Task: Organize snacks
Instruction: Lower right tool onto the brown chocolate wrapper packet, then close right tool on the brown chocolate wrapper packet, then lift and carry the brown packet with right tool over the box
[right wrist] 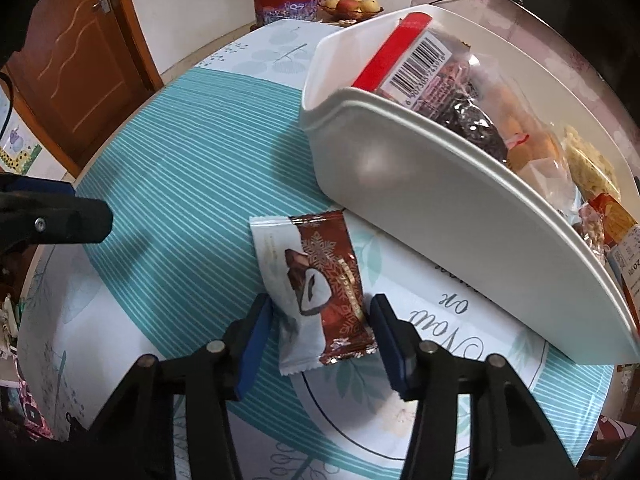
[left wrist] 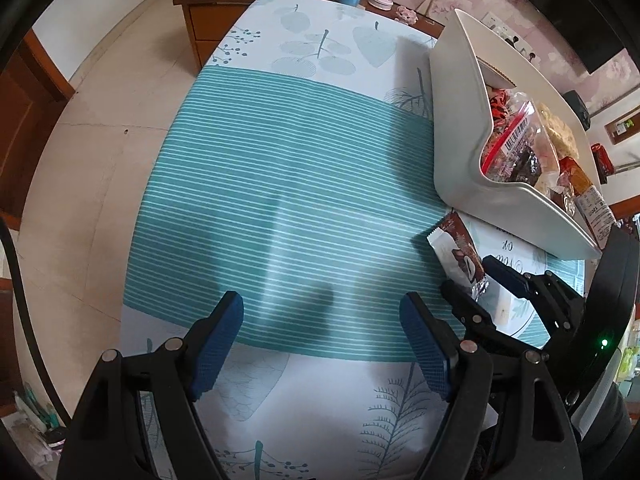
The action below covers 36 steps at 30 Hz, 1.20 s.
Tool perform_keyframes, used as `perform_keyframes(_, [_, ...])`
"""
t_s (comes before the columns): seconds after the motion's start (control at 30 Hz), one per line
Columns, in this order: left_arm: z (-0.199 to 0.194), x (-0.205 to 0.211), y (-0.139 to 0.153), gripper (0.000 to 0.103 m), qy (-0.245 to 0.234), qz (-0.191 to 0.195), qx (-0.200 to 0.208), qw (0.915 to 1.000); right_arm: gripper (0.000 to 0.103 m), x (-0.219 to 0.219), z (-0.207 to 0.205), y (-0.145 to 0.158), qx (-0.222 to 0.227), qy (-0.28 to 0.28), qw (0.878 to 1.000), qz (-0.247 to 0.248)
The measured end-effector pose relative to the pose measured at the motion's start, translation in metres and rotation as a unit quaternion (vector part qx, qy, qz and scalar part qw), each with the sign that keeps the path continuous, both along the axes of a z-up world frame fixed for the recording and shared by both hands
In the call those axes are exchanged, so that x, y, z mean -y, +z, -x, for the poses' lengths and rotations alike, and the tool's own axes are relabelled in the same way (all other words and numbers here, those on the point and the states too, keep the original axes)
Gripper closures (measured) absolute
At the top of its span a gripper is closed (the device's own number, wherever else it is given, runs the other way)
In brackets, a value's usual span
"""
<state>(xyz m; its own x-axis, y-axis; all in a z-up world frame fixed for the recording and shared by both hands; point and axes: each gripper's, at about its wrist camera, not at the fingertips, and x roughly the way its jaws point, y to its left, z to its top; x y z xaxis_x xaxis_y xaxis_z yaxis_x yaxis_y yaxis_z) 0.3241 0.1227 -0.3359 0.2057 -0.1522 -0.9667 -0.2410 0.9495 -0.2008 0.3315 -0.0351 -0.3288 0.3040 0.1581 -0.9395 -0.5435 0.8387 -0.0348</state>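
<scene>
A brown and white snack packet (right wrist: 316, 284) lies flat on the teal striped tablecloth (right wrist: 180, 168) in front of a white bin (right wrist: 420, 184) filled with several snack bags. My right gripper (right wrist: 318, 320) is open, its blue fingers on either side of the packet's near end, not closed on it. In the left wrist view the packet (left wrist: 456, 248) lies right of centre with the right gripper (left wrist: 488, 280) around it, beside the bin (left wrist: 456, 120). My left gripper (left wrist: 320, 320) is open and empty over the bare cloth.
A wooden cabinet (left wrist: 224, 12) stands past the table's far edge with a red tin (right wrist: 286, 2) and a fruit bowl (right wrist: 352, 6). A wooden door (right wrist: 76, 60) is at left. The left gripper's finger (right wrist: 60, 220) reaches in from the left in the right wrist view.
</scene>
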Motion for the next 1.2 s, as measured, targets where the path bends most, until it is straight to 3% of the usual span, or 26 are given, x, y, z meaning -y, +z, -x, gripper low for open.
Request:
perform_keyframes(0.7, [-0.005,0.029,0.000,0.024,-0.027,-0.034,-0.015,0.9989,0.064,0.023,-0.005,0.011,-0.023,-0.027,0.999,-0.028])
perform_keyframes(0.97, [-0.006,0.045,0.006,0.024,-0.028,-0.044,-0.013,0.9986,0.065,0.035,-0.002,0.036,-0.024,-0.019,0.999,-0.045])
perform_keyframes(1.2, [-0.009,0.053,0.010,0.024,-0.019,-0.039,-0.007,0.9990,0.065,0.055,0.004,0.071,0.000,-0.002,0.996,-0.092])
